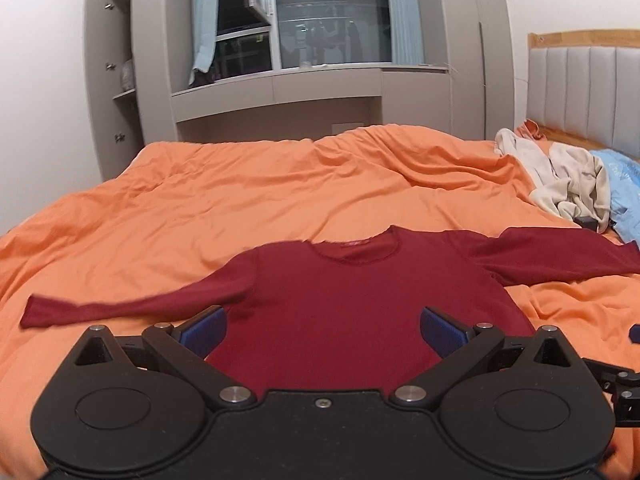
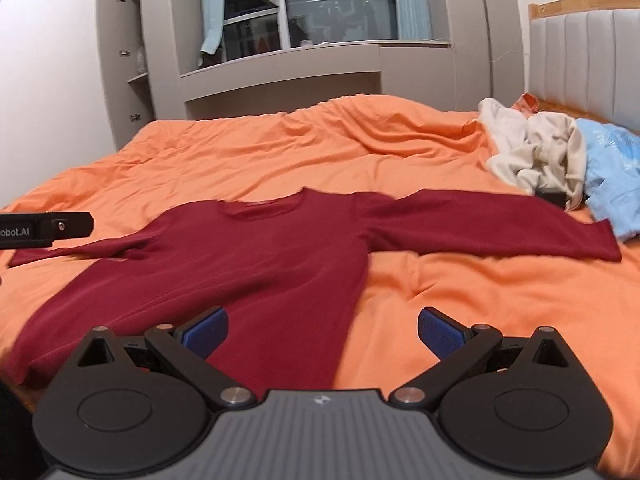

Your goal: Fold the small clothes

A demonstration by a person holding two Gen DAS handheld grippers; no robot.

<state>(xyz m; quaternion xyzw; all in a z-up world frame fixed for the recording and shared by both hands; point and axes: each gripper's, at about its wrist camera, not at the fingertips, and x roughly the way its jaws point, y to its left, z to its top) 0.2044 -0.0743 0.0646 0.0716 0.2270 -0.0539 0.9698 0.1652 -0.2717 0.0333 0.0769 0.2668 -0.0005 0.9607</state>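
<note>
Dark-red long-sleeved knit shirt point(image 1: 360, 300) lay flat, sleeves spread, on the orange quilted bed point(image 1: 240, 200). Left tongs point(image 1: 323, 326) and right tongs point(image 2: 323, 326) hovered level over its hem, both wide open, empty.

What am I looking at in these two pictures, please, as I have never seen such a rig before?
There is no robot here. A person holds a pair of tongs in each hand, and each pair carries a wide-angle camera looking forward along its two fingers. One picture comes from the left tongs, the other from the right tongs. The black frame and blue pads at the bottom belong to the tongs. Both are open and hold nothing. A red shirt lies flat on an orange bed, sleeves spread out, ready for folding. Further back, near the headboard, lies a pile of clothes.
</note>
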